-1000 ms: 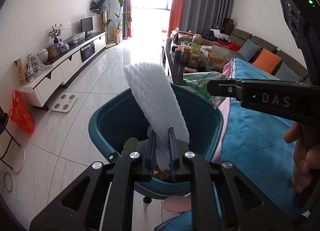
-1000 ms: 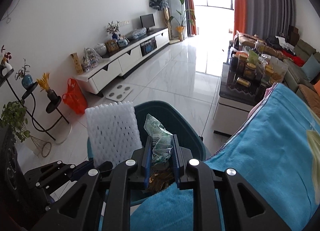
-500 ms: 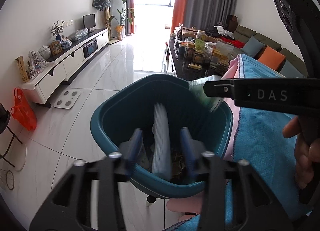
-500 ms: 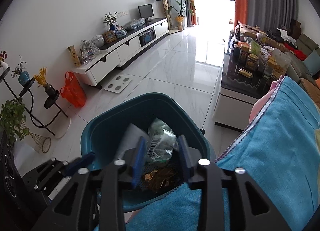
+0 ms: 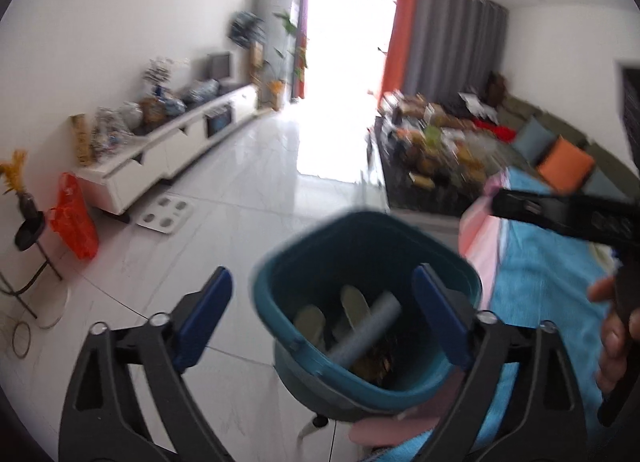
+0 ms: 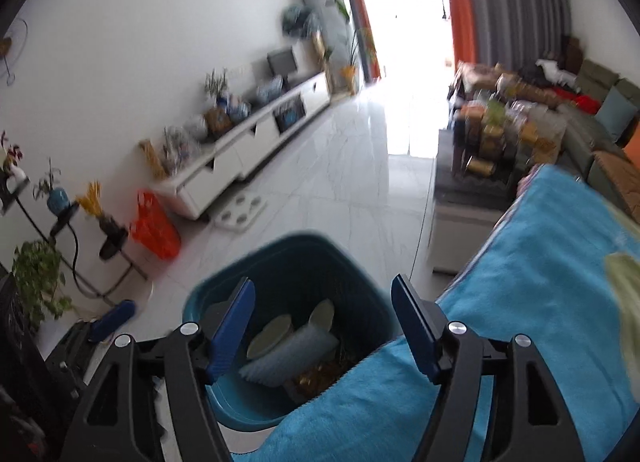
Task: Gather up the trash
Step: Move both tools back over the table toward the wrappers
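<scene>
Dropped foam sheet [image 5: 366,332] and wrapper into bin [image 5: 280,262]; left gripper [image 5: 320,314], right gripper [image 6: 322,322] just spread wide, empty. Foam likely light, soft; edge grip best.

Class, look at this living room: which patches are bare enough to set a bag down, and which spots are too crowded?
Free: the white floor between the long cabinet and the coffee table, past the scale; also the blue blanket beside the bin. Crowded: the coffee table top, the cabinet top, and the bin, which holds trash.
</scene>
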Tool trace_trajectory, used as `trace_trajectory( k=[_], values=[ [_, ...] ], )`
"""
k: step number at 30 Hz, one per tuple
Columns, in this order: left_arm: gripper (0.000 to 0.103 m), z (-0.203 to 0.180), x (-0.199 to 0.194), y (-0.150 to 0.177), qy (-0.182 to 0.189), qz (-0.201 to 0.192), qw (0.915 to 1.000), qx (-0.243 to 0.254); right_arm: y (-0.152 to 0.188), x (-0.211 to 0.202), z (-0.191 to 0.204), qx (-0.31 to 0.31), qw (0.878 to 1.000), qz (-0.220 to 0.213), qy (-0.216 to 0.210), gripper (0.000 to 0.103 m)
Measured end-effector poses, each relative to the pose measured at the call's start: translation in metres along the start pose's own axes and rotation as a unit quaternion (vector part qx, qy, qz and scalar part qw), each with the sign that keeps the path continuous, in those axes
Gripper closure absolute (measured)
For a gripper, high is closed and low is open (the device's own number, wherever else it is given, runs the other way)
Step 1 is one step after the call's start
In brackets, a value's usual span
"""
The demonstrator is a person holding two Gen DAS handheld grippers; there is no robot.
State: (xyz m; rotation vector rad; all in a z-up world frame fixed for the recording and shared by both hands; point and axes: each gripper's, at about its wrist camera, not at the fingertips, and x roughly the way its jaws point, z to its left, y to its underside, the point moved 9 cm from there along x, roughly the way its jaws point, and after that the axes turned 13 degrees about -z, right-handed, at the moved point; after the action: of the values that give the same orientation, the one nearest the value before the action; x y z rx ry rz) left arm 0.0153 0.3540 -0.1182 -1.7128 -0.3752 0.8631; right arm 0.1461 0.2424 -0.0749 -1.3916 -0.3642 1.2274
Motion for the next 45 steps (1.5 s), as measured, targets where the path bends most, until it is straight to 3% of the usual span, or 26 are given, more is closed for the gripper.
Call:
trace_trajectory(
  k=[4,9,14,17,21,24,29,36,45],
  values=[
    [0.006,0.019,-0.025,-0.035,-0.024,-0.057,0.997,-0.046,-0.021,-0.045,-0.009,0.003,0.997,-0.08,-0.007,0.013],
    [0.006,0.002,-0.045,-0.068,-0.014,-0.098,0.9936,-0.054,-0.02,-0.107,-0.04,-0.008,0.988,-0.151,0.028,0.008],
    [0.006,-0.073,-0.06,-0.076,0.059,-0.101,0.9928,-0.028,-0.003,-0.17,-0.087,0.005,0.98,-0.185,0.08,0.007],
    [0.006,-0.134,-0.07,-0.07,0.124,-0.096,0.9875,-0.002,0.009,-0.207,-0.113,0.014,0.972,-0.203,0.12,0.007],
    [0.006,-0.214,-0.089,-0.054,0.208,-0.083,0.9741,0.035,0.033,-0.25,-0.142,0.024,0.961,-0.211,0.179,0.007],
    [0.006,-0.27,-0.108,-0.035,0.27,-0.071,0.9581,0.066,0.057,-0.283,-0.166,0.038,0.95,-0.208,0.229,0.007],
    [0.006,-0.337,-0.133,0.0,0.336,-0.048,0.9343,0.109,0.089,-0.31,-0.194,0.061,0.938,-0.194,0.28,0.007],
    [0.006,-0.374,-0.15,0.033,0.388,-0.022,0.9127,0.127,0.116,-0.328,-0.212,0.101,0.927,-0.181,0.312,0.007],
    [0.006,-0.37,-0.15,0.043,0.407,-0.008,0.9034,0.135,0.123,-0.324,-0.23,0.133,0.922,-0.16,0.326,0.007]
  ],
)
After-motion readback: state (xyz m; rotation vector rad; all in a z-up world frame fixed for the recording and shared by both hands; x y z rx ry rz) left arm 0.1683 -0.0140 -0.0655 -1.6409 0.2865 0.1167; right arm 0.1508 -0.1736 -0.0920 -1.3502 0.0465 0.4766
